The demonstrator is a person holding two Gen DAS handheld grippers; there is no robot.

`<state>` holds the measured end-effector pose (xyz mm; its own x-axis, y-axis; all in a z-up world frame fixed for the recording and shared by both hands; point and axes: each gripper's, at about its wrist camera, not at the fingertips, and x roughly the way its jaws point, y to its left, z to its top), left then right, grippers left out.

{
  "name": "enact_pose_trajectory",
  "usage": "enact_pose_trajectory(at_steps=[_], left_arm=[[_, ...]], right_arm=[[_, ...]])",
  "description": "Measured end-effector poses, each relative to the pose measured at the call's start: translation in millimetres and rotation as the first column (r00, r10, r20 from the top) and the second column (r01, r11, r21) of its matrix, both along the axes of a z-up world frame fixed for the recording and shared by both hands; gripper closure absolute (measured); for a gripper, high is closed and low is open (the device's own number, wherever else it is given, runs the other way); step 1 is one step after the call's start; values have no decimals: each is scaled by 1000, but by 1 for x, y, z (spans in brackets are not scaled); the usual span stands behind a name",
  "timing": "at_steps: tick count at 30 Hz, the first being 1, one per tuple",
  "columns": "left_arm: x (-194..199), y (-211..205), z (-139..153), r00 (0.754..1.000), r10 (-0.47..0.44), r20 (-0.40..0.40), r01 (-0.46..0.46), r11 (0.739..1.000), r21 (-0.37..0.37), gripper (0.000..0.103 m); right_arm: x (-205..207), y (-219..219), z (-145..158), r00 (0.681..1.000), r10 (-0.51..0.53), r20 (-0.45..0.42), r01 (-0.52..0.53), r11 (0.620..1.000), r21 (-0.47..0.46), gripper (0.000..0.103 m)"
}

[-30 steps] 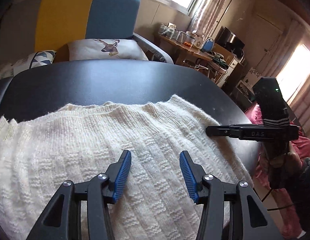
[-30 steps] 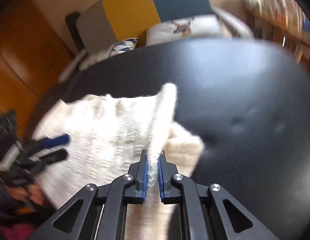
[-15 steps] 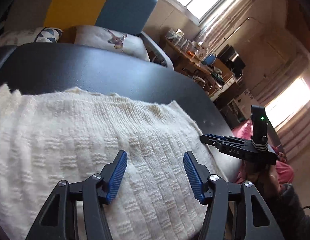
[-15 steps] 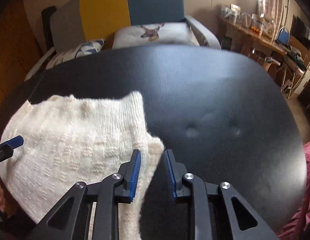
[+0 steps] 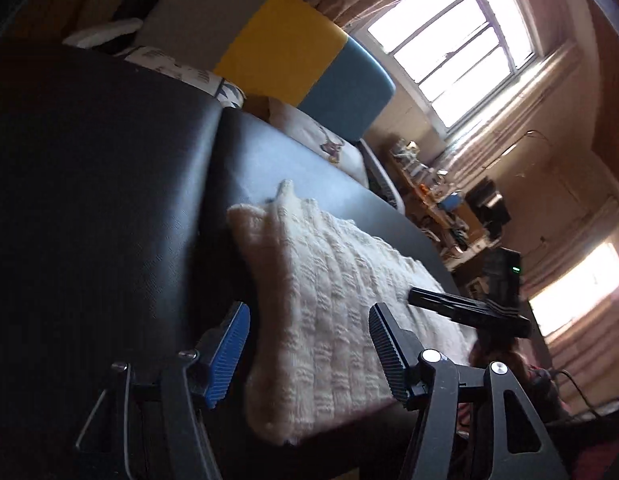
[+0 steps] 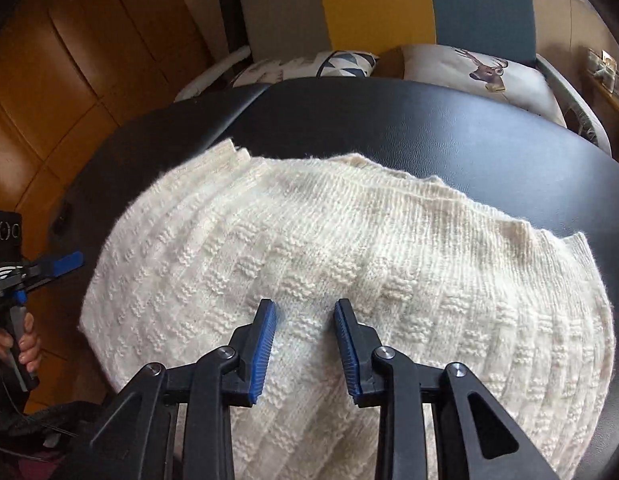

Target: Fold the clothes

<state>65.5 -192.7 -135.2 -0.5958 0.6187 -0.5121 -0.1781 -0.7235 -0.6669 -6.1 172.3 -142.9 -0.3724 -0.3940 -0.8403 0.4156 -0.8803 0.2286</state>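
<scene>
Sweater (image 6: 349,264) (cream, block-knit) lies spread on the black desk (image 6: 449,128). Right tool (image 6: 305,344) hovers over its middle, jaws partly parted and just opening, gripping nothing. Left tool (image 5: 305,356), at nine o'clock, gapes wider over the knit's edge, empty.

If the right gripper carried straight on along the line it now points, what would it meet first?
Most likely the cream knitted sweater. The right gripper, jaws open and just opening with nothing pinched between them, tilts down over the knit lying on the black padded table; exact clearance is unclear.
</scene>
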Motion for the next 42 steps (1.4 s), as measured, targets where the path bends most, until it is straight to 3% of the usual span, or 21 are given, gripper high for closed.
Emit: enact_pose_trajectory(at_steps=[5, 8, 10, 11, 12, 14, 15, 17, 18, 20, 22, 26, 28, 29, 30, 32, 38, 40, 41, 42], left_arm=[[-6, 13, -30, 991, -127, 48, 121, 986, 113, 41], [-13, 15, -41, 987, -147, 59, 134, 974, 184, 42], [-17, 11, -42, 986, -152, 67, 132, 963, 235, 60], [-18, 8, -39, 986, -157, 63, 135, 956, 261, 91], [-18, 7, -32, 986, -162, 45, 144, 952, 271, 98], [-8, 12, -11, 982, -190, -9, 188, 961, 205, 97], [-3, 18, -6, 980, -201, -6, 201, 972, 121, 98], [2, 24, -20, 973, -208, 95, 209, 978, -3, 98], [7, 21, -28, 973, -197, 122, 200, 980, -13, 98], [15, 16, -41, 970, -175, 169, 183, 982, -35, 98], [22, 17, -37, 974, -157, 162, 168, 984, -59, 98], [15, 15, -28, 981, -134, 139, 133, 991, 16, 93], [6, 5, -20, 989, -91, 113, 82, 993, 86, 74], [-1, 2, -16, 993, -57, 105, 48, 995, 88, 50], [-9, 1, -13, 995, -26, 100, 19, 998, 66, 41], [-25, 3, -9, 995, -1, 103, -4, 999, 44, 41], [-70, 40, 0, 991, -39, 132, 46, 998, -52, 41], [-84, 48, 0, 990, -37, 135, 52, 993, -103, 52], [-89, 50, 0, 990, -26, 138, 44, 991, -126, 87], [-92, 46, -2, 990, 16, 143, 5, 989, -146, 97]], right_arm=[[-5, 17, -9, 999, -30, 41, 34, 994, -101, 72], [-3, 20, -13, 999, -24, 28, 27, 992, -122, 72], [-3, 19, -12, 1000, -11, 21, 13, 994, -108, 72], [-4, 18, -11, 1000, -4, 21, 6, 995, -99, 72], [-5, 18, -10, 1000, 0, 24, 3, 996, -92, 72], [-7, 17, -10, 1000, 6, 24, -3, 996, -85, 72], [-7, 17, -11, 1000, 5, 21, -3, 996, -88, 72], [-7, 18, -14, 1000, 2, 16, 0, 995, -96, 72], [-8, 20, -16, 1000, -5, 20, 7, 994, -106, 74], [-9, 20, -18, 1000, -11, 19, 13, 994, -111, 74], [-9, 20, -19, 1000, -14, 12, 15, 994, -108, 74], [-7, 18, -21, 1000, -23, -13, 21, 995, -97, 74], [-4, 20, -22, 999, -26, -33, 22, 994, -110, 74], [-2, 22, -23, 999, -29, -39, 24, 993, -119, 74], [-2, 24, -23, 999, -34, -38, 28, 991, -130, 74], [0, 28, -23, 999, -38, -34, 33, 989, -146, 73], [0, 33, -25, 999, -31, -37, 24, 985, -169, 73], [1, 34, -23, 999, -29, -40, 21, 984, -179, 73], [1, 35, -23, 999, -27, -41, 19, 983, -184, 73], [1, 36, -23, 999, -26, -40, 18, 982, -188, 73]])
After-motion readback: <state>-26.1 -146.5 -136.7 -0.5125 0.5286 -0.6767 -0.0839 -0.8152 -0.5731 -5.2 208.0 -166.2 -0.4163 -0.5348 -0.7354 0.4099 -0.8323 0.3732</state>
